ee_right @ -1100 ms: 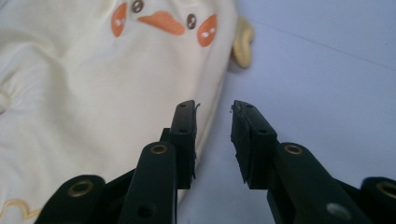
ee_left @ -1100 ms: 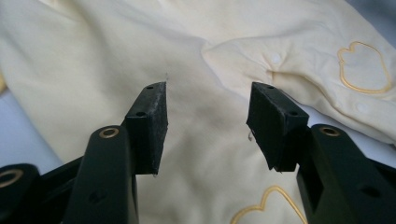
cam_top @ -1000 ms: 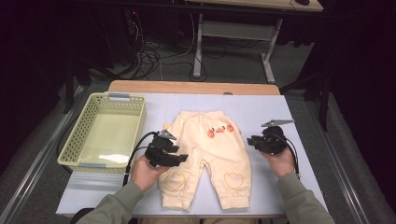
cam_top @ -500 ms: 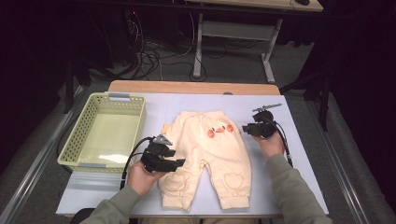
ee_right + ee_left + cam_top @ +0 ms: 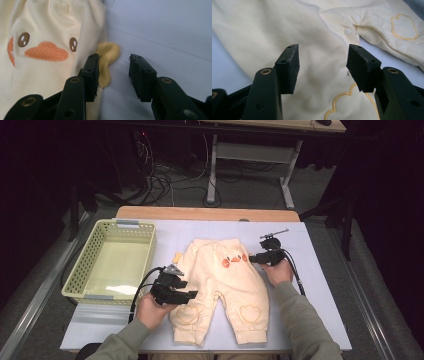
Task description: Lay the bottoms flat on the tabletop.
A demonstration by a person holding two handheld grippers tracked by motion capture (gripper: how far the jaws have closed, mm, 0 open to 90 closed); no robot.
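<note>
1. A pale lavender-topped surface (image 5: 320, 285) with a wooden far edge carries the scene, seen from the high view; dark floor, cables and a metal table frame lie beyond it.
2. A pale green lattice basket (image 5: 95, 292) sits on the left part of the surface, well apart from the right hand.
3. A pair of cream baby trousers (image 5: 220, 290) lies flat at the middle of the surface, waistband toward the far side, legs toward the near edge, just right of the basket; a duck face with orange bill (image 5: 46, 51) is stitched near the waist, and heart outlines (image 5: 250, 312) mark both legs.
4. The left tongs (image 5: 192, 295), held in the person's left hand, hover at the left trouser leg; in the left gripper view the tongs (image 5: 323, 66) stand spread above the cream cloth, gripping nothing, with snap buttons (image 5: 348, 31) just beyond them.
5. The right tongs (image 5: 251, 258), held in the right hand, sit at the right side of the waist; in the right gripper view the tongs (image 5: 113, 76) have just been opening and stand spread, one jaw beside a small yellow flap (image 5: 107, 62) at the trouser edge, the other over bare surface, nothing pinched.
</note>
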